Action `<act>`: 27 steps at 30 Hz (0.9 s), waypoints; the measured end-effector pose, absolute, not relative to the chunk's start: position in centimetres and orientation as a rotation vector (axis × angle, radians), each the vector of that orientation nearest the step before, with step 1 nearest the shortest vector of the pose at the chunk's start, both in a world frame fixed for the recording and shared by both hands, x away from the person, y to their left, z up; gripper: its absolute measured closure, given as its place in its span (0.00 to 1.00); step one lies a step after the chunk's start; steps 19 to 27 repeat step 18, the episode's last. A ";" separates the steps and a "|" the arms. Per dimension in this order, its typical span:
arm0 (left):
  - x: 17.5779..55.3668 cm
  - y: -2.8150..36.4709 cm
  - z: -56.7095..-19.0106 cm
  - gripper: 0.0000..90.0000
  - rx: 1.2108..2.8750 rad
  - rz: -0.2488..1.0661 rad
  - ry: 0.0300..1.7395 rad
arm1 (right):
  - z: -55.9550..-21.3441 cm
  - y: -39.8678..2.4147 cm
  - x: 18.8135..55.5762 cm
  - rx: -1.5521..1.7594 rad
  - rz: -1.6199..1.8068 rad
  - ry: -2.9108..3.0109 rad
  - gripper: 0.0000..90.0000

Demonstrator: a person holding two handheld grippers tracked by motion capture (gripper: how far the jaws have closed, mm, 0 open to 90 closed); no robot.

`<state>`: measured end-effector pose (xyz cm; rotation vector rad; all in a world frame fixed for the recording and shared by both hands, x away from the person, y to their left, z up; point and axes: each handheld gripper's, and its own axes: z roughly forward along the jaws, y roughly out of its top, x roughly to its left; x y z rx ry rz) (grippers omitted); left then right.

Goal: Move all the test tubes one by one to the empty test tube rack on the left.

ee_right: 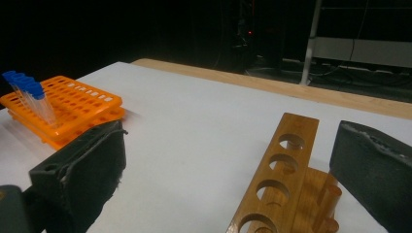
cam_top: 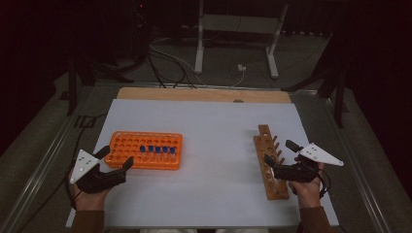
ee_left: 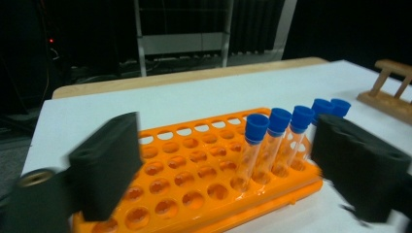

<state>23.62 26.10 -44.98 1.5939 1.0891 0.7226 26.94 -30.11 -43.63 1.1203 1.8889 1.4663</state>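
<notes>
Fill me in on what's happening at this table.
A person holds a tool in each hand over a white-covered table. The left tool hangs open by the near left corner of an orange rack holding a row of blue-capped tubes. The right tool is open beside a wooden rack whose visible holes look empty. Neither tool holds anything.

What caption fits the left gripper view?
Open left gripper faces an orange rack holding five blue-capped tubes.
</notes>
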 end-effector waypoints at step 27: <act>23.3 26.1 -45.1 0.01 1.576 0.731 1.088 | -43.7 -30.3 26.3 1.101 1.449 1.865 0.00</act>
